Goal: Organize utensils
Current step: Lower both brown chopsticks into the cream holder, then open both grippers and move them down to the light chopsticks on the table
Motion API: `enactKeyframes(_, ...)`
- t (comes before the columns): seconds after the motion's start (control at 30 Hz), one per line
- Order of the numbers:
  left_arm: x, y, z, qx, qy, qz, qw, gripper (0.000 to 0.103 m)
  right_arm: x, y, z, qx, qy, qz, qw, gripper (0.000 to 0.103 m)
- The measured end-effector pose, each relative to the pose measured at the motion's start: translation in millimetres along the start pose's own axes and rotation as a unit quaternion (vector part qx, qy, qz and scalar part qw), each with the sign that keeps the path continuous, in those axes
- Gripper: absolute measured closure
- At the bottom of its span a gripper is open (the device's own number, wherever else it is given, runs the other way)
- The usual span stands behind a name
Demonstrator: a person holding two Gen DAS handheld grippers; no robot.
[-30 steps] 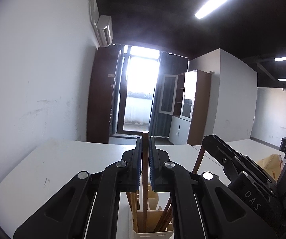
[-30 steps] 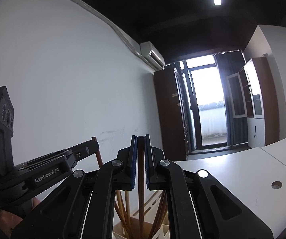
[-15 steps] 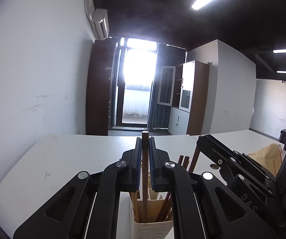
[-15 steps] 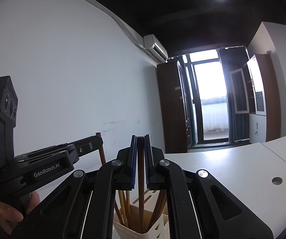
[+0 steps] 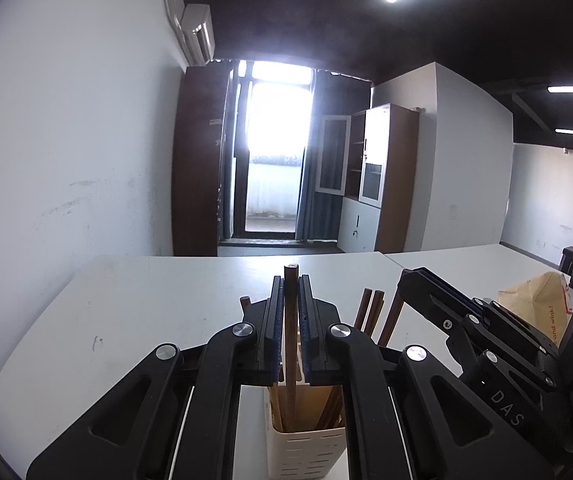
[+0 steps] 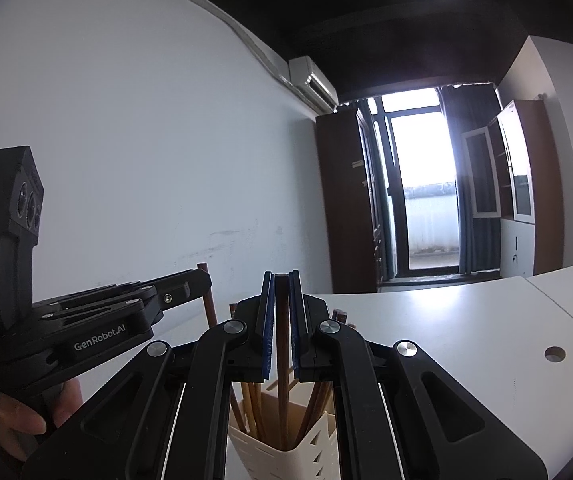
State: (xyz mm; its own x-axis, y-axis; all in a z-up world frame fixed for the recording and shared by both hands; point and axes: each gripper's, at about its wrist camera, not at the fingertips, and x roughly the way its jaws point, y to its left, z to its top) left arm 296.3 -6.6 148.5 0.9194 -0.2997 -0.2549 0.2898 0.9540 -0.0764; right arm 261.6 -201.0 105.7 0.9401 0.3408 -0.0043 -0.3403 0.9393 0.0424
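A cream slotted utensil holder (image 5: 306, 450) stands on the white table, also in the right wrist view (image 6: 286, 446). Several brown wooden chopsticks (image 5: 370, 314) stand in it. My left gripper (image 5: 291, 300) is shut on one upright chopstick (image 5: 290, 360) whose lower end reaches into the holder. My right gripper (image 6: 282, 300) is shut on another upright chopstick (image 6: 282, 364), also reaching into the holder. Each gripper shows in the other's view: the right one (image 5: 486, 336), the left one (image 6: 98, 320).
The white table (image 5: 146, 312) runs to a white wall on the left. A brown paper bag (image 5: 534, 312) lies at the right. Two cable holes (image 6: 554, 354) sit in the table at the right. A door, curtains and cabinets stand at the back.
Both grippers have risen and tipped down a little, so the holder and table show more. Each still grips its chopstick.
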Motion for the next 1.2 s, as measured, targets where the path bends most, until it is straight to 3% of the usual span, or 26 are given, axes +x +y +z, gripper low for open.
enactKeyframes(0.17, 5, 3, 0, -0.001, 0.011, 0.002, 0.9999, 0.096, -1, -3, 4, 0.012, 0.0, 0.0, 1.0, 0.094)
enactKeyframes(0.2, 3, 4, 0, -0.004, 0.008, 0.002, 1.0, 0.095, -4, -3, 6, 0.015, -0.005, 0.001, 1.0, 0.092)
enactKeyframes(0.27, -5, 6, 0, -0.009, 0.0, -0.001, 1.0, 0.083, -13, -6, 11, 0.023, -0.022, 0.001, 0.999, 0.077)
enactKeyframes(0.33, -15, 8, 6, -0.016, -0.014, -0.001, 0.9998, 0.043, -24, -8, 15, 0.033, -0.039, -0.002, 0.999, 0.06)
enactKeyframes(0.37, -21, 9, 7, -0.02, -0.023, -0.001, 0.9996, 0.033, -29, -10, 19, 0.038, -0.047, -0.005, 0.998, 0.054)
enactKeyframes(0.4, -28, 11, 9, -0.023, -0.031, 0.0, 0.9992, 0.019, -35, -12, 21, 0.044, -0.055, -0.008, 0.997, 0.041)
enactKeyframes(0.47, -42, 14, 7, -0.026, -0.041, 0.0, 0.9988, 0.008, -47, -16, 25, 0.058, -0.066, -0.011, 0.996, 0.034)
enactKeyframes(0.53, -51, 16, 6, -0.025, -0.037, 0.0, 0.999, 0.006, -58, -20, 23, 0.07, -0.068, -0.016, 0.995, 0.025)
enactKeyframes(0.67, -58, 23, -10, -0.017, -0.003, -0.004, 0.9998, 0.006, -74, -31, 13, 0.094, -0.05, -0.02, 0.994, 0.019)
enactKeyframes(0.83, -45, 27, -68, 0.004, 0.091, -0.001, 0.9958, 0.006, -78, -45, -26, 0.124, 0.028, -0.032, 0.991, 0.017)
enactKeyframes(1.03, -16, 29, -159, -0.029, 0.232, -0.03, 0.9719, 0.006, -73, -64, -88, 0.195, 0.138, -0.052, 0.97, 0.017)
enactKeyframes(1.2, 0, 26, -215, -0.059, 0.295, -0.042, 0.9526, 0.006, -66, -56, -142, 0.193, 0.233, -0.045, 0.952, 0.017)
